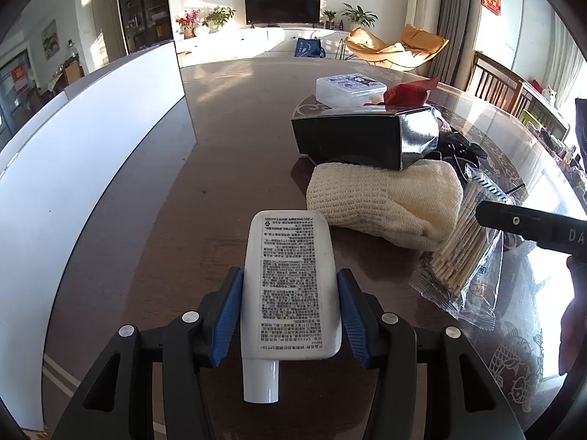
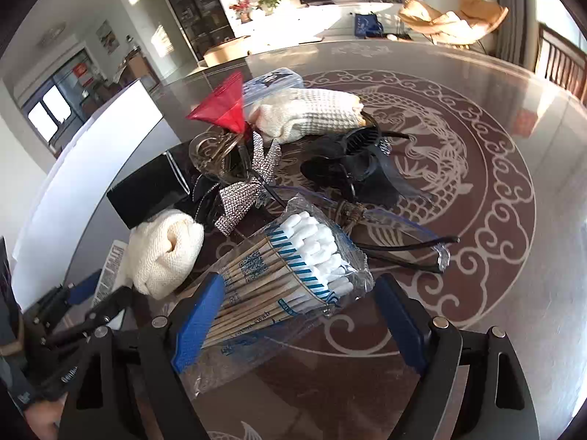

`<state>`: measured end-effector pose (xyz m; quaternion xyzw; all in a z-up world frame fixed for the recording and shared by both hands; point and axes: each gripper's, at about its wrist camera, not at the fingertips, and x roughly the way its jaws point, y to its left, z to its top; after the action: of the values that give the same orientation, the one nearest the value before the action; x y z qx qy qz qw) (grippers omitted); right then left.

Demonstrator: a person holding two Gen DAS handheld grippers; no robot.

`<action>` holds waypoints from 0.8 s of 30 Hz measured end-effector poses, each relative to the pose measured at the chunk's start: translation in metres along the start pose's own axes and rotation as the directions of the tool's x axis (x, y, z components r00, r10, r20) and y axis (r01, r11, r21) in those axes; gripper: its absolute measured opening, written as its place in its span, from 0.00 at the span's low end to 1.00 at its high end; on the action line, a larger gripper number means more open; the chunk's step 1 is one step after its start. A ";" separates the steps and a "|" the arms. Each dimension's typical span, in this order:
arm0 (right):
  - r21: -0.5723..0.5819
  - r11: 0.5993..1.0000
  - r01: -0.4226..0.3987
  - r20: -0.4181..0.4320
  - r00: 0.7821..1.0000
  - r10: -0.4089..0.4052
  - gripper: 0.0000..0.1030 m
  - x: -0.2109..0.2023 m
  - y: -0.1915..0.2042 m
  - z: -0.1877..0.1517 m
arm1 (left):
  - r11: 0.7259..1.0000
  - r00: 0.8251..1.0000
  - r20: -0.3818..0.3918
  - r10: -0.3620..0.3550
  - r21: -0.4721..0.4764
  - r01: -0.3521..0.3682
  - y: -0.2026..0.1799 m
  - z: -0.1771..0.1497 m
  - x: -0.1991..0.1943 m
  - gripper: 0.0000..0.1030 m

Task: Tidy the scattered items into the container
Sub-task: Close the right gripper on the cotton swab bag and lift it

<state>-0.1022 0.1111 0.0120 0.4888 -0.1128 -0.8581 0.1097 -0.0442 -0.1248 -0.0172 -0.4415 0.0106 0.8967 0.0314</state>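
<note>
My left gripper (image 1: 290, 311) is shut on a white tube (image 1: 291, 286) with black print, cap toward the camera, above the dark table. The white container wall (image 1: 91, 168) stands to its left. My right gripper (image 2: 297, 315) is open, its blue fingers either side of a clear bag of cotton swabs (image 2: 290, 278) lying on the table; the bag also shows in the left wrist view (image 1: 466, 245). A cream knitted cloth (image 1: 385, 201) lies beside the bag, with a black box (image 1: 363, 139) on it.
Scattered items on the round table (image 2: 513, 146): a red funnel-shaped bag (image 2: 223, 104), a second cream cloth (image 2: 308, 112), rhinestone bows (image 2: 242, 198), black hair clips (image 2: 359, 161), glasses (image 2: 403, 245), a clear plastic box (image 1: 350, 90). Chairs stand at the far right.
</note>
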 end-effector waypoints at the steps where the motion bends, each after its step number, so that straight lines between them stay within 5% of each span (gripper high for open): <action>1: 0.041 0.998 -0.046 0.002 0.999 0.046 0.82 -0.004 -0.002 -0.003 | 1.000 1.000 0.007 0.002 -0.004 -0.002 0.000 -0.001 0.000 0.50; 4: 0.066 0.996 -0.057 0.014 0.998 0.056 0.83 -0.004 0.012 -0.012 | 1.000 1.000 0.011 0.015 -0.012 -0.015 0.000 0.001 0.002 0.50; 11: -0.041 0.972 0.230 0.065 0.972 -0.227 0.84 0.017 0.056 -0.011 | 1.000 1.000 0.014 0.017 -0.017 -0.017 -0.001 0.005 0.006 0.50; 17: -0.193 0.968 0.159 0.046 0.987 -0.153 0.70 -0.003 0.044 -0.026 | 1.000 1.000 0.017 0.017 -0.014 -0.017 0.000 0.003 0.006 0.50; 22: -0.185 0.977 0.110 0.016 0.994 -0.109 0.70 -0.034 0.008 -0.050 | 1.000 1.000 0.019 0.012 -0.014 -0.011 0.001 0.004 0.007 0.51; 24: -0.171 0.983 0.072 0.023 0.997 -0.069 0.71 -0.037 0.000 -0.053 | 1.000 1.000 0.011 -0.004 0.002 0.004 -0.001 0.005 0.008 0.64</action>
<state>-0.0379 0.1175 0.0156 0.4737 -0.0223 -0.8722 0.1201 -0.0527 -0.1228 -0.0204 -0.4364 0.0106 0.8991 0.0337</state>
